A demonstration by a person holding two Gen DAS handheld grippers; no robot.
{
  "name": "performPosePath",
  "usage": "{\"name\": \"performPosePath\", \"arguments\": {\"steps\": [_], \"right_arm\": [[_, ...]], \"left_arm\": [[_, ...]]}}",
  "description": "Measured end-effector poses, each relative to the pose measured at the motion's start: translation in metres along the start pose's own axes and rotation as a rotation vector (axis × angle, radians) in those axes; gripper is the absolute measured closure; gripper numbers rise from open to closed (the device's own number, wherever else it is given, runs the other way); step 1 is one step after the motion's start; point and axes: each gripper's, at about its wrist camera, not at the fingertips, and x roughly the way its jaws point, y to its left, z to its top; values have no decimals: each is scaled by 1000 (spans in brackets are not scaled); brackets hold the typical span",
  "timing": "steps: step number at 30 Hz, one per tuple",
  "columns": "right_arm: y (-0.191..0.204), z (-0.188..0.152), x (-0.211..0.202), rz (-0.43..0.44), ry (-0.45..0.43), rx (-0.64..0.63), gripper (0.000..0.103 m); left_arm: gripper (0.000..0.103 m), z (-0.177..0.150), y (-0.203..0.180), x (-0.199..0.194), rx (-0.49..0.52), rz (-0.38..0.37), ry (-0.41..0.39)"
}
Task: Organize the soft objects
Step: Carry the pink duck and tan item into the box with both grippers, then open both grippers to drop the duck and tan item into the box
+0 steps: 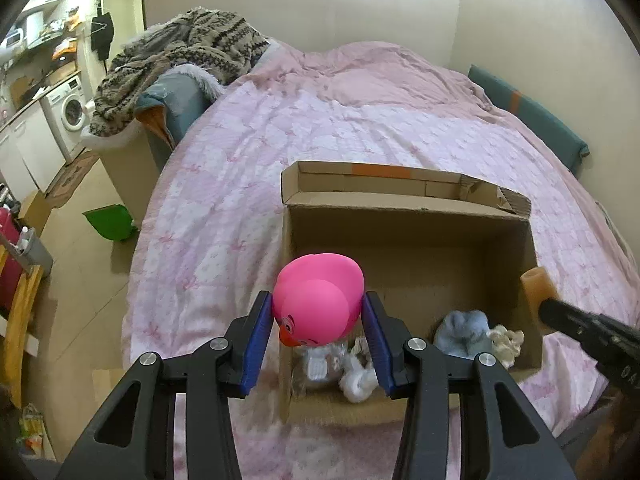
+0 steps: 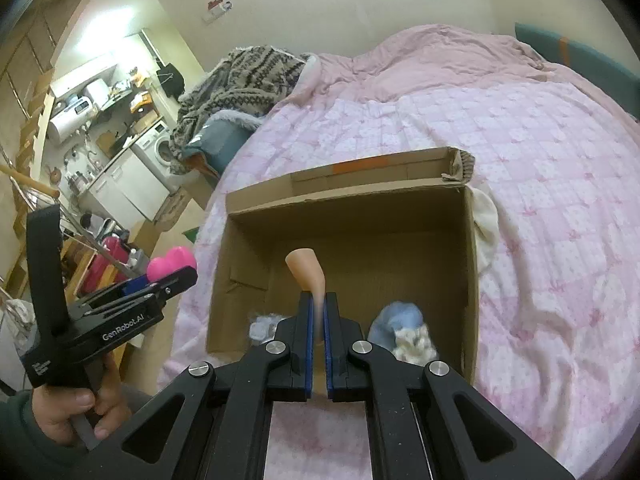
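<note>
Your left claw pinches a pink duck between its blue pads, holding it above the near left corner of the box. In the right wrist view the same claw shows at left, gripped by your left hand, with the duck beyond the box's left wall.

Your right claw is pressed together on a peach sponge, squeezed thin between the pads, over the near edge of the box. From the left wrist view the sponge sits at the box's right wall.

Inside the box, along its near wall, lie a blue plush, a cream plush touching it, and a white plush.

The box rests near the foot edge of the bed, on a pink quilt.
</note>
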Motion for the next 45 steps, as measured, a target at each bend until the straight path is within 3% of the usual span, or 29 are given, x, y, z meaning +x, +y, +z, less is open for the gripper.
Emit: {"name": "performPosePath", "arguments": {"steps": [6, 11, 15, 17, 21, 30, 41, 42, 44, 45], "right_arm": [[-16, -7, 35, -5, 39, 39, 97], [-29, -20, 62, -13, 115, 82, 97], [-28, -20, 66, 5, 124, 79, 97], [-28, -19, 69, 8, 127, 80, 97], [-30, -21, 72, 0, 141, 87, 97], [-33, -22, 77, 8, 171, 105, 96], [-39, -26, 82, 82, 207, 178, 96], [-40, -27, 81, 82, 208, 184, 96], [-42, -27, 81, 90, 209, 199, 94], [-43, -27, 80, 95, 208, 209, 93]], "left_arm": [[62, -6, -4, 35, 17, -7, 41], [62, -23, -15, 54, 89, 76, 27], [62, -21, -14, 51, 57, -34, 14], [62, -21, -22, 47, 93, -31, -18], [62, -24, -31, 48, 123, -57, -8], [61, -30, -35, 63, 110, -121, 57], [61, -46, -52, 70, 156, -199, 123], [58, -46, -53, 70, 161, -200, 128], [37, -47, -55, 67, 168, -186, 124], [33, -47, -55, 66, 170, -179, 117]]}}
